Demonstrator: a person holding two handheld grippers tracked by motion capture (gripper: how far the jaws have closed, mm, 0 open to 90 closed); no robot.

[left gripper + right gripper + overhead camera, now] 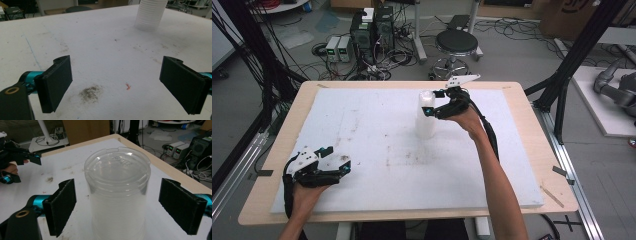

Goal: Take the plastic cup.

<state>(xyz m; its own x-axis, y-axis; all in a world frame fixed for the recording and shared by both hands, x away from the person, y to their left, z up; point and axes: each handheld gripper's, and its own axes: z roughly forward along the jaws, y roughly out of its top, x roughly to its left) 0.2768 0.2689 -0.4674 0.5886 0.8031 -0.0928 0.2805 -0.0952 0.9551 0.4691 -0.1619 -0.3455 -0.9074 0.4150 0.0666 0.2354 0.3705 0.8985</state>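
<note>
A tall stack of clear plastic cups [425,116] stands upside down near the middle back of the white board [377,145]. My right gripper [430,104] is at the top of the stack [117,195], open, with one pad [61,206] on each side and a gap to both. My left gripper [337,160] rests low at the board's front left, open with nothing between its pads [56,82]. The stack [150,13] shows far off in the left gripper view.
The wooden table edge [532,130] frames the board. Behind the table stand a black stool [456,44] and electronics with cables [372,35] on the floor. Dark smudges [91,93] mark the board near my left gripper.
</note>
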